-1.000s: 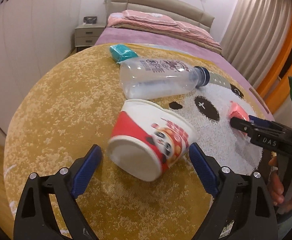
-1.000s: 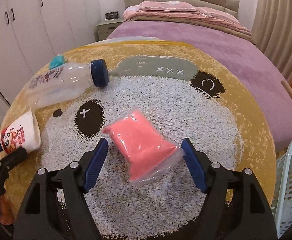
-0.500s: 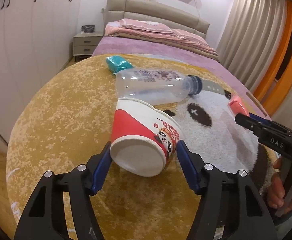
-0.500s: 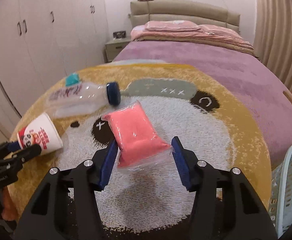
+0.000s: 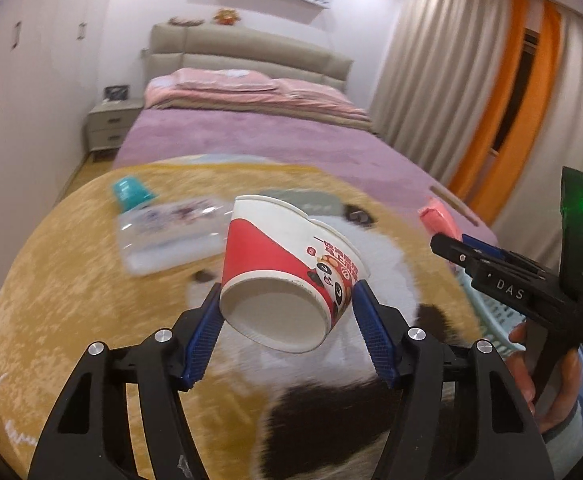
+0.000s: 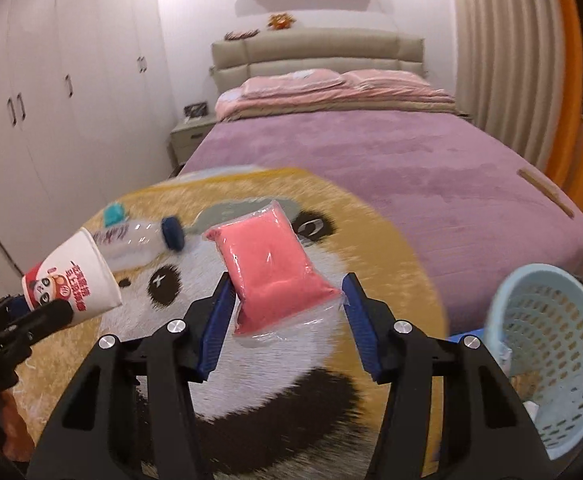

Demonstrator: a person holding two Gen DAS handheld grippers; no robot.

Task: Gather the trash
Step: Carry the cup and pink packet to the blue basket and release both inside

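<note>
My left gripper [image 5: 287, 312] is shut on a red and white paper cup [image 5: 287, 276] with a panda print and holds it above the round rug; the cup also shows in the right wrist view [image 6: 71, 276]. My right gripper [image 6: 285, 308] is shut on a pink plastic packet [image 6: 271, 268] and holds it above the rug; the packet shows at the right of the left wrist view [image 5: 437, 216]. A clear plastic bottle [image 5: 167, 236] with a blue cap lies on the rug, next to a small teal object [image 5: 131, 192].
A light blue perforated basket [image 6: 547, 352] stands at the right, off the rug's edge. The yellow panda rug [image 5: 51, 280] covers the floor. A bed [image 6: 411, 168] with a purple cover lies behind it, white wardrobes [image 6: 51, 100] on the left, curtains on the right.
Both grippers closed on their objects and lifted them off the rug: the left took the cup, the right the pink packet. The basket has come into the right wrist view.
</note>
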